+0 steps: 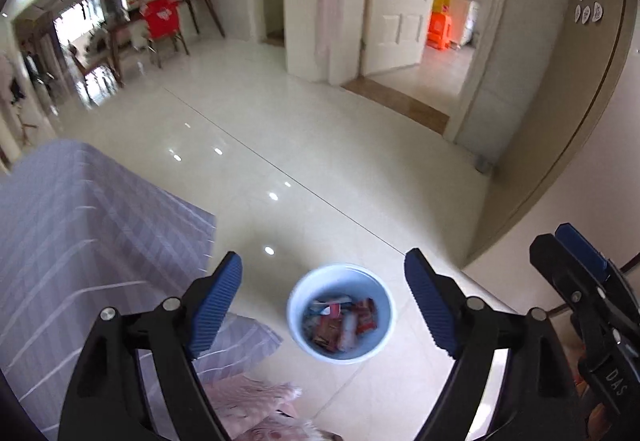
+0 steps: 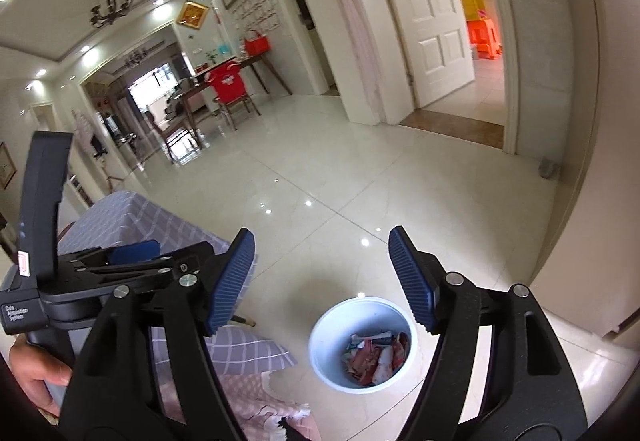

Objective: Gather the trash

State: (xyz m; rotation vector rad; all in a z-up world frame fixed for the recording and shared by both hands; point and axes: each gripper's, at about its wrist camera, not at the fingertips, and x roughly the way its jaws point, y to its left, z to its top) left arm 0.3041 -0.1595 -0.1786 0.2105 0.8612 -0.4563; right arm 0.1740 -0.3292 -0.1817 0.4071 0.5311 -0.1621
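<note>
Both grippers empty above the bin — trash looks largely collected.

The round pale-blue plastic bin (image 1: 341,313) stands on the glossy tile floor (image 1: 320,161) beside the checked lilac tablecloth (image 1: 80,225), holding crumpled red and white wrappers (image 2: 376,359). The left gripper (image 1: 323,305) and right gripper (image 2: 321,277) hang spread wide, holding nothing — no loose litter shows in either view.

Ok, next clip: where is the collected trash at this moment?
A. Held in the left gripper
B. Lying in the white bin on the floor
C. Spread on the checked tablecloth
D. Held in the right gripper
B: the wrappers lie inside the white bin on the tiled floor, while the left gripper and right gripper are both open and hold nothing.
</note>
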